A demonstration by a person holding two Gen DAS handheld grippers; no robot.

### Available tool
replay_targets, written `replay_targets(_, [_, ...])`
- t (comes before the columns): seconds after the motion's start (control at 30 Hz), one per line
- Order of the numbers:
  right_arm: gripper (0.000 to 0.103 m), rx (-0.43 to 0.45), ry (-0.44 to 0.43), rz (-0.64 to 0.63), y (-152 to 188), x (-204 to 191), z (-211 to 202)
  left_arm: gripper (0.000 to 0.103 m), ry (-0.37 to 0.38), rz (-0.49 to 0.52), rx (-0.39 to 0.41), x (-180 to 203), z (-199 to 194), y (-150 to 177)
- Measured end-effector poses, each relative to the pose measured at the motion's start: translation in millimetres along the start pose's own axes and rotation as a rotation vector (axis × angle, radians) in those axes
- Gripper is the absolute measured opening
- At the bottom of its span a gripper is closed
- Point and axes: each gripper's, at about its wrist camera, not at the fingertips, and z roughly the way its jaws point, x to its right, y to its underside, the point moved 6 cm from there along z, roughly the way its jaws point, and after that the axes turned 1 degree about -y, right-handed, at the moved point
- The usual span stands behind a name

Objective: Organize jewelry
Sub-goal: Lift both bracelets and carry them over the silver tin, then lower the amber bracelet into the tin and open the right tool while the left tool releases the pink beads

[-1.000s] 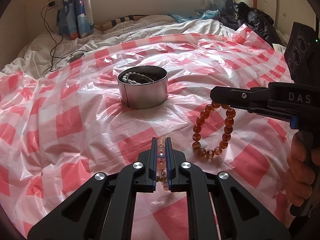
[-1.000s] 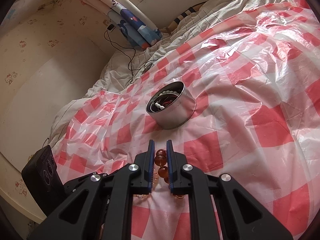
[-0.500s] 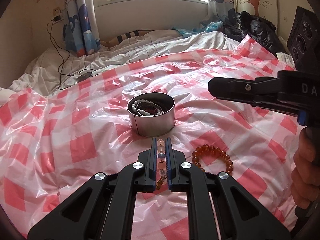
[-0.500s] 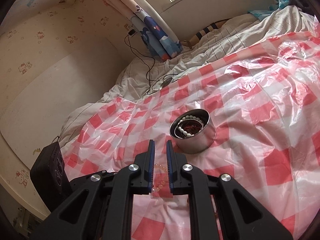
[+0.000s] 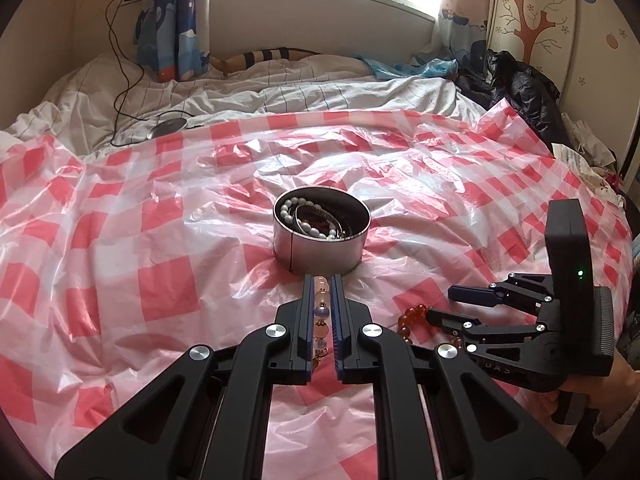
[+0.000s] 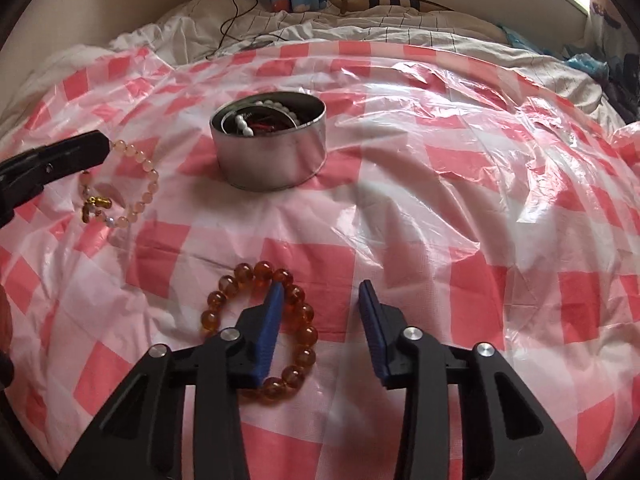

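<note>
**Two bracelets, one tin: where each lies from my jaws**

The red-and-white checked plastic sheet (image 5: 120, 272) covers the bed and gives open, crinkled ground on every side. At its middle stands the round metal tin (image 5: 320, 252), open-topped, already holding a white bead bracelet (image 5: 298, 220) and darker pieces I cannot make out.

My left gripper (image 5: 322, 320) is clamped on the pale pink bead bracelet (image 6: 140, 184). The loop hangs free below the fingers, clear of the sheet, with a small gold charm at its low end. The tin lies straight ahead of these jaws and just beyond their tips, so I judge the left hand nearer to it. The rim is the only edge to clear.

My right gripper (image 6: 320, 324) has just been opening; its jaws stand apart and grip nothing. The amber bead bracelet (image 6: 260, 332) lies flat on the sheet beneath them. Its ring sits left of the gap, with my left finger over its far arc and the right finger over bare sheet. The tin is well ahead, nothing between.
</note>
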Motion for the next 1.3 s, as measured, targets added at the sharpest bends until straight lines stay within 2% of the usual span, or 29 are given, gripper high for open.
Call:
replay_targets(0.03, [0.024, -0.011, 0.005, -0.011, 2, 0, 3, 0.007, -0.001, 0.0, -0.007, 0, 2, 3])
replay_targets(0.07, [0.012, -0.018, 0.0, -0.016, 4, -1, 4, 0.007, 0.002, -0.003, -0.01, -1, 3, 4])
replay_targets(0.17, [0.012, -0.001, -0.01, -0.015, 3, -1, -4, 0.007, 0.011, -0.008, 0.002, -1, -1, -1])
replay_targets(0.33, [0.012, 0.122, -0.149, 0.12, -23, 9, -39, 0.007, 0.029, -0.01, 0.031, 1, -5, -19])
replay_targets(0.47, [0.012, 0.222, -0.241, 0.2, -57, 15, -61, 0.007, 0.066, -0.007, 0.076, 9, -2, -52])
replay_targets(0.63, [0.012, 0.293, -0.32, 0.262, -105, 19, -71, 0.008, 0.161, -0.067, 0.117, 15, 28, -89])
replay_targets(0.8, [0.012, 0.302, -0.413, 0.304, -137, 17, -66, 0.008, 0.128, -0.112, 0.069, 5, 56, -98])
replay_targets(0.9, [0.012, 0.284, -0.445, 0.317, -149, 9, -51, 0.01, 0.092, -0.112, 0.042, -4, 46, -82])
replay_targets(0.93, [0.012, 0.278, -0.435, 0.308, -151, 6, -45, 0.017, 0.072, -0.08, 0.018, -6, 44, -70])
replay_targets(1.03, [0.012, 0.229, -0.406, 0.284, -153, -6, -17, 0.036, 0.08, 0.044, -0.101, 5, 48, -24])
replay_targets(1.1, [0.014, 0.143, -0.403, 0.266, -148, -15, 7, 0.039, 0.066, 0.119, -0.176, 13, 58, 6])
replay_targets(1.17, [0.022, 0.108, -0.408, 0.279, -140, -16, 15, 0.04, 0.048, 0.14, -0.222, 15, 66, 27])
replay_targets(1.23, [0.032, 0.153, -0.396, 0.291, -133, -8, 1, 0.04, 0.035, 0.154, -0.226, 16, 69, 37])
replay_targets(1.27, [0.036, 0.175, -0.388, 0.294, -128, -3, -10, 0.028, 0.022, 0.166, -0.222, 16, 69, 38])
replay_targets(1.3, [0.039, 0.196, -0.385, 0.299, -123, 2, -20, 0.011, 0.021, 0.173, -0.233, 16, 69, 39])
